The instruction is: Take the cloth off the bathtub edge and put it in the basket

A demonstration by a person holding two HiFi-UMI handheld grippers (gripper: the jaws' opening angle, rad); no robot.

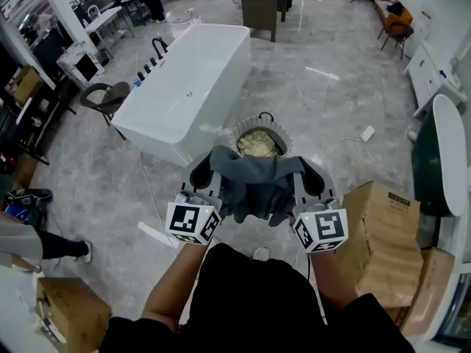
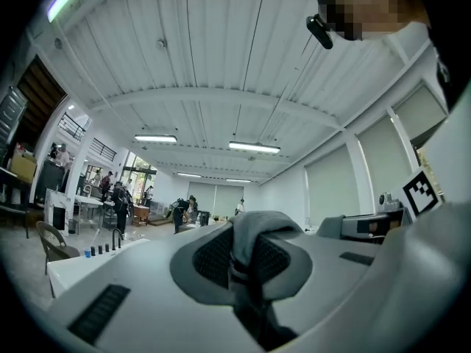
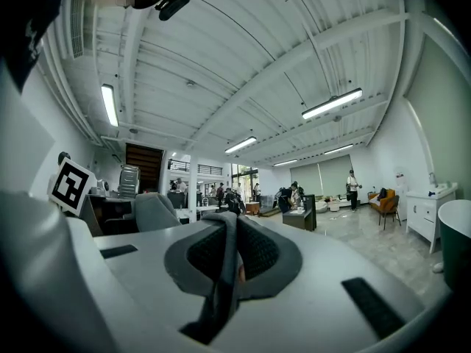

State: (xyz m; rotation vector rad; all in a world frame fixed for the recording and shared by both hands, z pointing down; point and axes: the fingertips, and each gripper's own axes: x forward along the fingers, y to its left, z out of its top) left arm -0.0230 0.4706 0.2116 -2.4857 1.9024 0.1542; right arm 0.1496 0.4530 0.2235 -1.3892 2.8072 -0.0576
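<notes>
**A:** Head view. We hold the grey cloth [image 1: 254, 176] up in the air, stretched between the left gripper [image 1: 208, 173] and the right gripper [image 1: 303, 176]. Where is it gripped?

**B:** At both ends. In the left gripper view, our fingers [image 2: 212, 259] are pressed together on a fold of the cloth, which bulges out over their tips. In the right gripper view, the fingers [image 3: 259, 250] are likewise clamped on a thin edge of the cloth, which runs down between them.

**A:** And where does the cloth sit relative to the basket [image 1: 235, 132]?

**B:** It hangs on our side of the basket and, in the head view, covers the near rim. We cannot tell whether the two touch. Some pale yellow material [image 1: 257, 144] lies inside the basket.

**A:** And the bathtub [image 1: 193, 79]?

**B:** It is white and stands on the grey floor [image 1: 309, 87], beyond the basket and to the left. The cloth is well apart from its edge. Cardboard boxes [image 1: 383, 230] are stacked at our right, near the right gripper.
</notes>
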